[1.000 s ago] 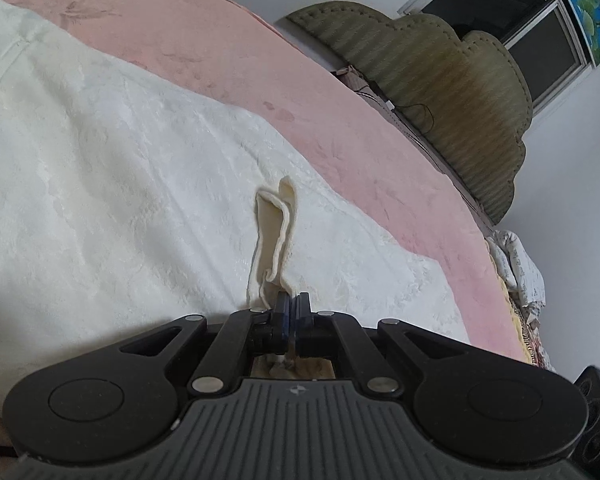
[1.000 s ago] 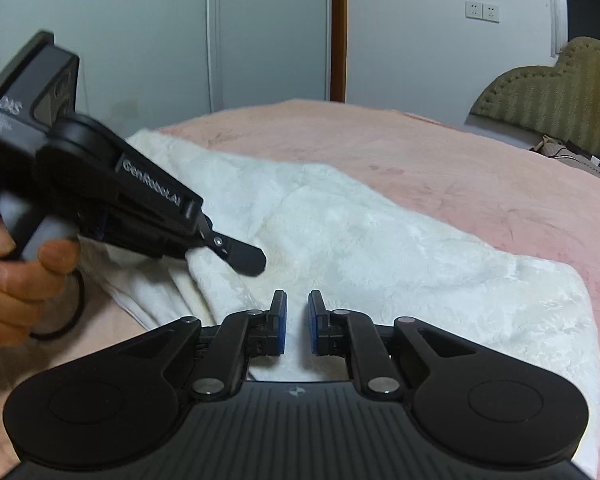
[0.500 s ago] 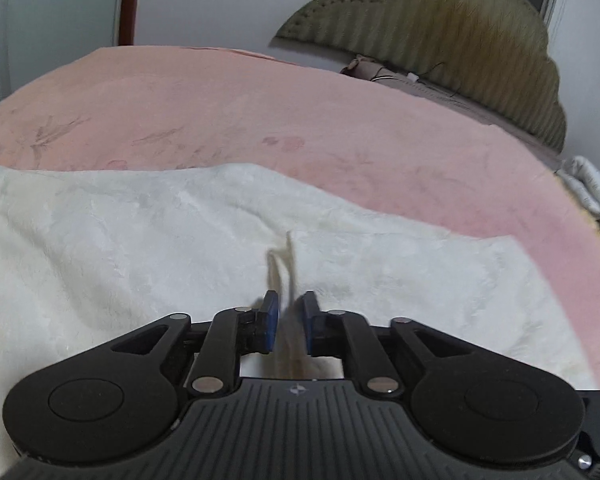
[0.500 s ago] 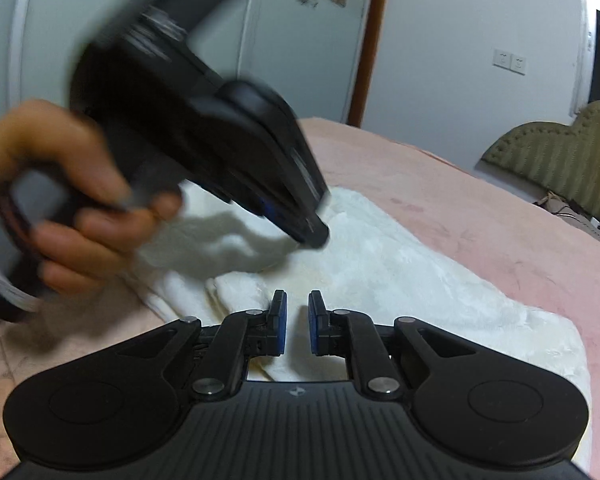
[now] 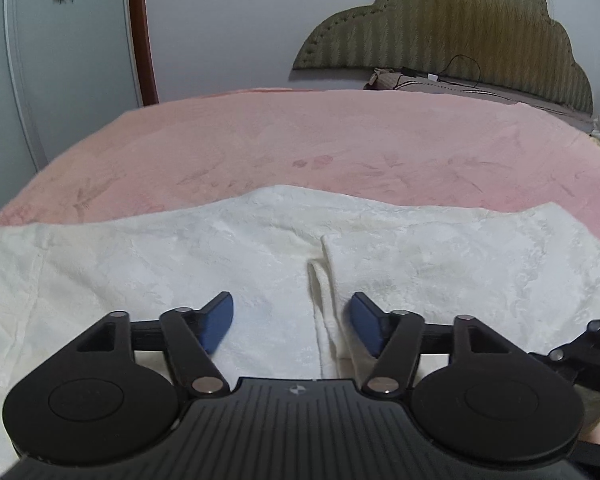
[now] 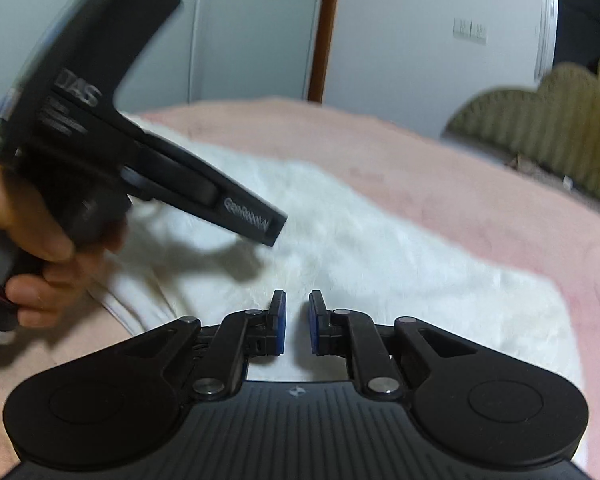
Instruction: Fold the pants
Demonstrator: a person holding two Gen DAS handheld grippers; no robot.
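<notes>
Cream-white pants (image 5: 180,264) lie spread flat on a pink bed; they also show in the right wrist view (image 6: 380,264). A raised fold of fabric (image 5: 320,304) stands between the fingers of my left gripper (image 5: 292,322), which is wide open and holds nothing, just above the cloth. My right gripper (image 6: 297,322) hovers low over the near edge of the pants, its fingers slightly apart and empty. The left gripper's black body (image 6: 160,176), held in a hand, shows blurred at the left of the right wrist view.
The pink bedspread (image 5: 300,148) stretches beyond the pants. A padded olive headboard (image 5: 460,40) stands at the far right. A door with a brown frame (image 5: 140,32) and a white wall are behind. The right gripper's edge (image 5: 588,344) shows at right.
My left gripper has opened wide and let go of the fabric fold, and swung to face across the bed. The right gripper has barely moved.
</notes>
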